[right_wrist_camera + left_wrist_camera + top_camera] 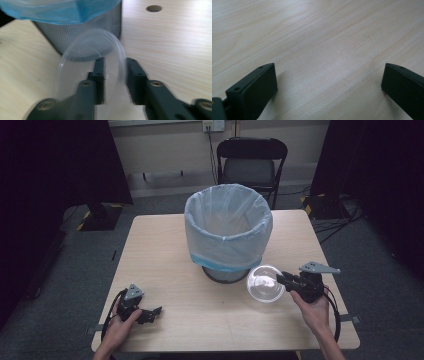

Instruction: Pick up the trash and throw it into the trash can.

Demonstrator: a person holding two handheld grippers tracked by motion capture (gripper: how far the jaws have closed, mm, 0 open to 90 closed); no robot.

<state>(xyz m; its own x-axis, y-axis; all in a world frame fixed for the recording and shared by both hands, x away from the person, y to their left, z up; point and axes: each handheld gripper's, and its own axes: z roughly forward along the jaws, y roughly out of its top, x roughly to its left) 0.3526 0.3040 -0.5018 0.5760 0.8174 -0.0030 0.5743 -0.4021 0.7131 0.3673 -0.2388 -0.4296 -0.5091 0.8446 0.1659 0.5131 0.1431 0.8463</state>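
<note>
Risk: clear plastic lid (92, 62) thin and slick, gripped at rim only; could slip or flex out of R tongs (115, 72) if tilted fast or squeezed unevenly. Could also clip bin rim w/ lid edge if raised too close, snagging blue liner (227, 227).

L tongs (150, 314): nearest, low on table (200, 320), jaws spread wide, released, nothing between them; bare wood ahead.

R tongs: jaws nearly closed, clenched on lid rim, one jaw each side of wall. Lid stands out ahead of R tongs, off table, tilted.

Beyond lid: mesh bin (82, 32) w/ liner, just past jaw tips. Farther: chair (250, 162) behind table.
</note>
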